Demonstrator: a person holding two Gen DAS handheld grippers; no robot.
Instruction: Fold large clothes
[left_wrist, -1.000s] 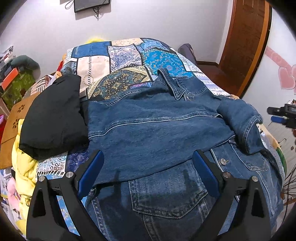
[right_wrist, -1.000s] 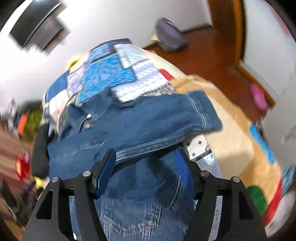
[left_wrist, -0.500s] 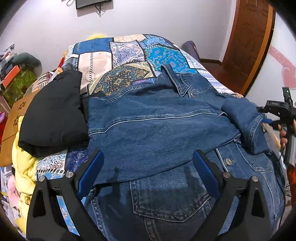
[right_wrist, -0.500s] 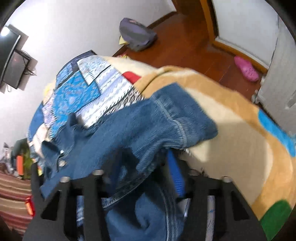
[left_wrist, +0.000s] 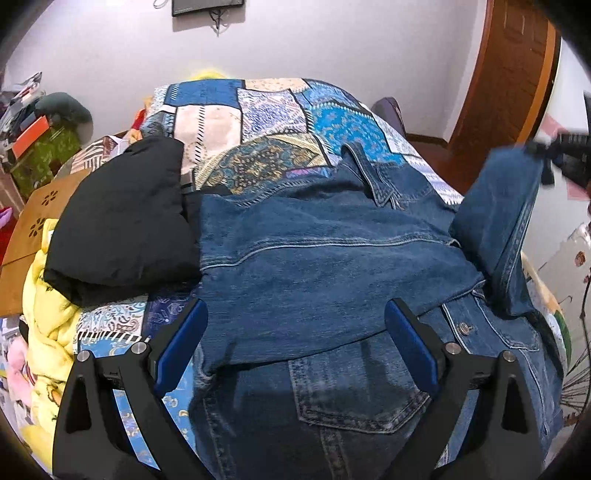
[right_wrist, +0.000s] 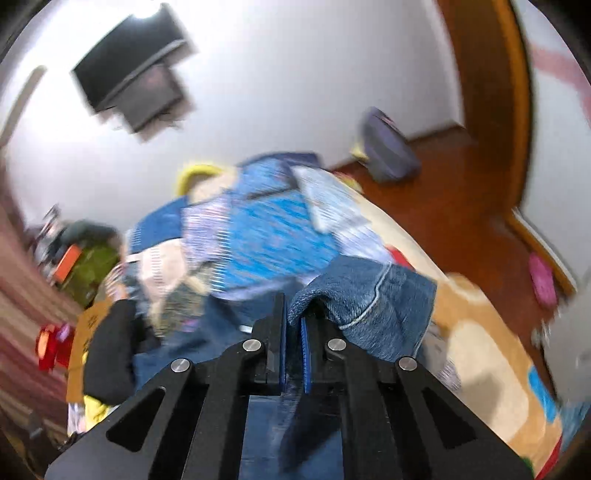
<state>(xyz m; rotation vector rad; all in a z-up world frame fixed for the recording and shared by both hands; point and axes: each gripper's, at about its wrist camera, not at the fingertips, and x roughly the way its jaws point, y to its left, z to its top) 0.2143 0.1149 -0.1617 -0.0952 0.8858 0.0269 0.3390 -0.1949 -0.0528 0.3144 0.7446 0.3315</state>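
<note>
The bed (left_wrist: 229, 122), covered by a patchwork quilt (left_wrist: 332, 122) in blue, cream and teal panels, fills the field ahead of both grippers.

The denim jacket (left_wrist: 314, 273) lies spread across the quilt directly ahead of and below the left gripper (left_wrist: 295, 343). Its collar (left_wrist: 373, 177) points away from the tool, toward the far wall. A pair of jeans (left_wrist: 351, 398) lies under the jacket's near hem, with a back pocket showing between the left fingers.

A folded black garment (left_wrist: 122, 218) rests on the quilt ahead and to the left of the left gripper, touching the jacket's left edge. Yellow bedding (left_wrist: 48, 321) lies at the near left, below the black garment.

The jacket's sleeve (left_wrist: 495, 221) stands lifted off the bed, ahead and to the right of the left gripper. Its cuff end reaches the right gripper (right_wrist: 293, 347), which appears blurred at the right edge of the left wrist view.

Left gripper: jaws wide apart, blue pads (left_wrist: 181, 343) clear of the fabric, nothing between them; it hangs above the jacket's near hem.

Right gripper: jaws closed narrow on the sleeve cuff (right_wrist: 369, 299). The denim is pinched between the two pads and folds over to the right of the fingers. The right wrist view is motion-blurred.
</note>
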